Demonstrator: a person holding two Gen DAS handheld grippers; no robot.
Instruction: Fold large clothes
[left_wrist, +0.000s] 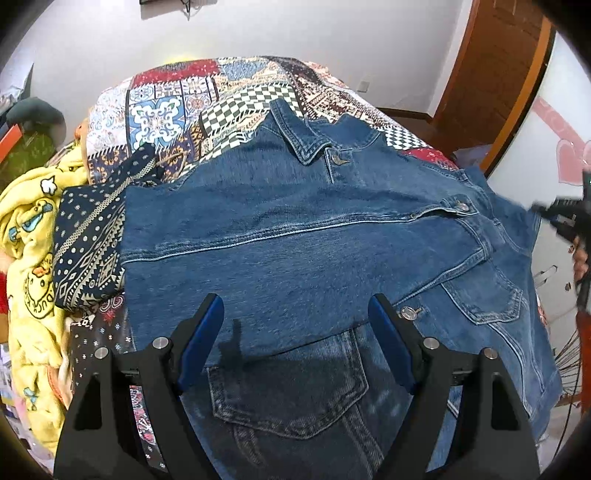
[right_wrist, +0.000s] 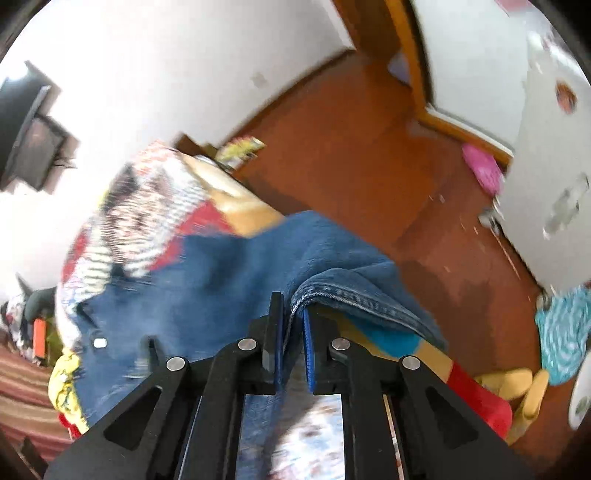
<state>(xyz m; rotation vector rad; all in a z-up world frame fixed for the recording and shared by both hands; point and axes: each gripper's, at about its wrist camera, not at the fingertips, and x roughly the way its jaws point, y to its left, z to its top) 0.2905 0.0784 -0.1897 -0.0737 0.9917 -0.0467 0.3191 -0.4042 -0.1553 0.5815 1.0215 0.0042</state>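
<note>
A blue denim jacket lies front-up on the patterned bedspread, collar toward the far side, one part folded across the chest. My left gripper is open and empty just above the jacket's near hem. My right gripper is shut on a hemmed edge of the denim jacket at the bed's right side and holds it lifted; the right wrist view is blurred. The right gripper also shows at the far right of the left wrist view.
Folded dark patterned cloth and a yellow cartoon blanket lie left of the jacket. A second denim piece with a pocket lies under the near hem. Wooden floor, a door frame and white furniture are right of the bed.
</note>
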